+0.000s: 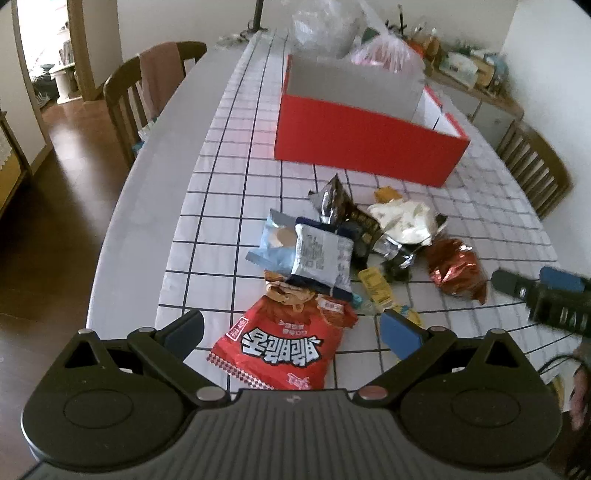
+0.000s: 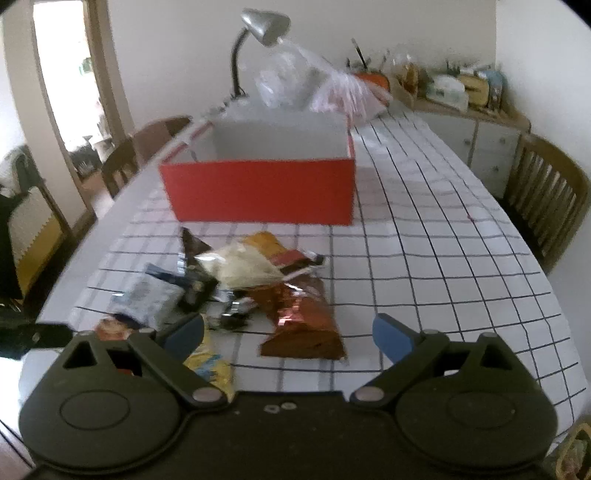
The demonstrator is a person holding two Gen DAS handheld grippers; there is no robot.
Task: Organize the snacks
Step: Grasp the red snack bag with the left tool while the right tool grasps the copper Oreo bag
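A heap of snack packets lies on the checked tablecloth (image 1: 229,206) in front of an open red box (image 1: 365,147) with grey inner walls. In the left wrist view my left gripper (image 1: 291,328) stands open above a red packet with bold white lettering (image 1: 280,350); nothing is between its fingers. Behind it lie a silver-grey packet (image 1: 317,254), a white packet (image 1: 402,218) and a copper foil bag (image 1: 456,269). In the right wrist view my right gripper (image 2: 290,332) is open just over the copper foil bag (image 2: 303,325), with the red box (image 2: 258,188) beyond. Its fingers enter the left wrist view at the right edge.
Wooden chairs (image 1: 147,92) stand along both long sides of the table (image 2: 546,199). Clear plastic bags (image 2: 295,81) and a grey desk lamp (image 2: 258,33) sit behind the box. A cluttered sideboard (image 2: 461,110) runs along the far right wall.
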